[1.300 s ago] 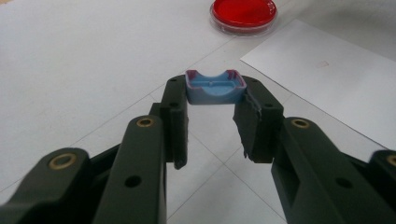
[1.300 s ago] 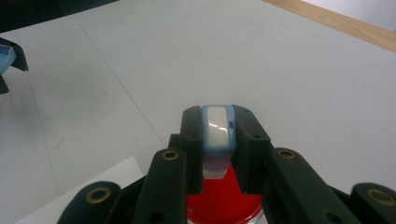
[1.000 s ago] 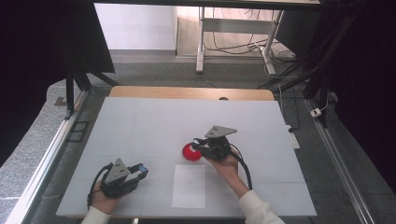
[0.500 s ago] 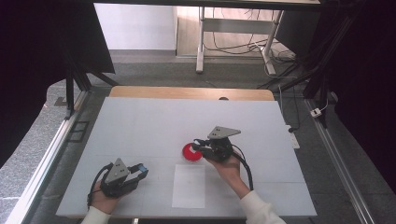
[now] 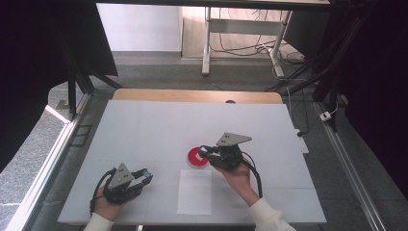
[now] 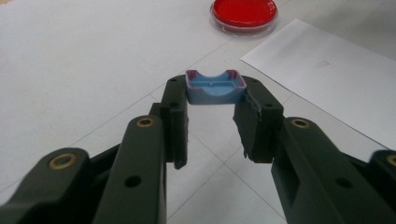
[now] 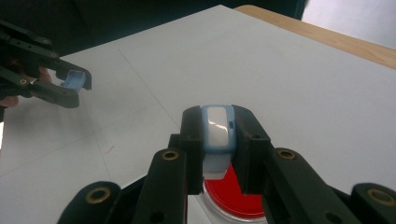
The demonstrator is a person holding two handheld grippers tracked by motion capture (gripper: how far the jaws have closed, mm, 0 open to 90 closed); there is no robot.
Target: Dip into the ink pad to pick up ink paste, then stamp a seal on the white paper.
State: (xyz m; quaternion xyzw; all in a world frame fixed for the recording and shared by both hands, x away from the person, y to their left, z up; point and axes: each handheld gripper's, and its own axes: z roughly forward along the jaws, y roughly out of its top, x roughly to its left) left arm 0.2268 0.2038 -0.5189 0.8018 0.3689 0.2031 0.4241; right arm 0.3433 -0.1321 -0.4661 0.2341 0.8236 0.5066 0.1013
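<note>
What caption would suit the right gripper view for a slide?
Right claw grips a blue-and-white piece above a red dish.

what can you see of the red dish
The red dish is a round, shallow, clear-walled dish with a glossy red fill. It lies flat on the white table, just beyond the paper sheet. The right gripper, shut on a small blue piece, hovers right over its edge.

A white table (image 5: pixel 159 125) with a wooden far edge (image 5: pixel 192 95) is being lit evenly by daylight. Grey floor (image 5: pixel 159 72) is being seen beyond it, where a pale wall (image 5: pixel 137 26) and a metal frame (image 5: pixel 208 41) with loose cables (image 5: pixel 240 48) are standing. Dark curtains (image 5: pixel 380 72) are being hung at both sides.
</note>
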